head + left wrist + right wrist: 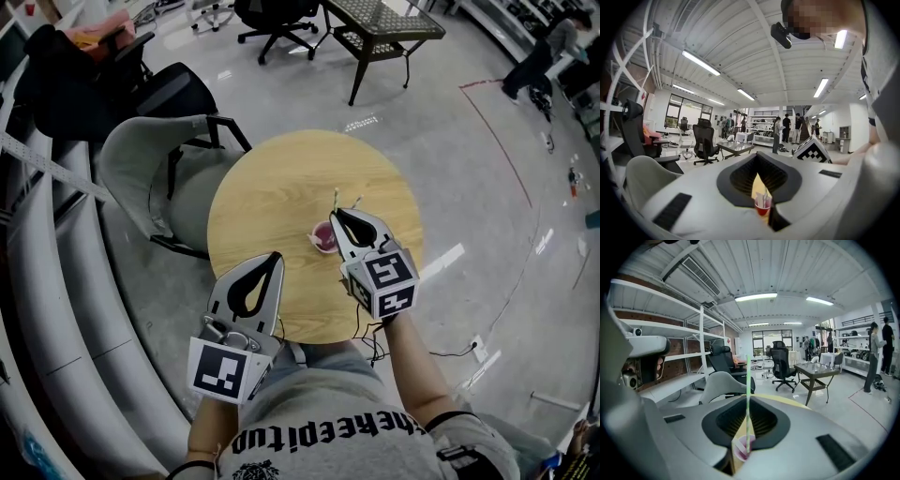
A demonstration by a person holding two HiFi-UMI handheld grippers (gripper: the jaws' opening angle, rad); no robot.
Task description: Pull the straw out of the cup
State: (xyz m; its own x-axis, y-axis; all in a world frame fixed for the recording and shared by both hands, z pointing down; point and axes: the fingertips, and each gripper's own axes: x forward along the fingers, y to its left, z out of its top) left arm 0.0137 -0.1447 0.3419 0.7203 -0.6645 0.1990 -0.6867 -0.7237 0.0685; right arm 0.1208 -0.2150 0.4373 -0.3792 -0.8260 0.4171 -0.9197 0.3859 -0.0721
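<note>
While left fingers (693, 187) sit closed, right fingers (801, 427) pinch the upright straw (748, 394) over the cup (738, 447).

There are two tools, the left tool (276, 256) at the lower left of the frame and the right tool (335, 215) at the centre. There is one round tabletop (272, 187), and on it one pink cup (323, 237). Two straws show at the cup, a green straw (336, 196) and a paler straw (357, 200). One grey chair (141, 169) stands at the left and one dark side table (380, 23) along the top edge.

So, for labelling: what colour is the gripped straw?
Pale green straw, best in the right gripper view.
</note>
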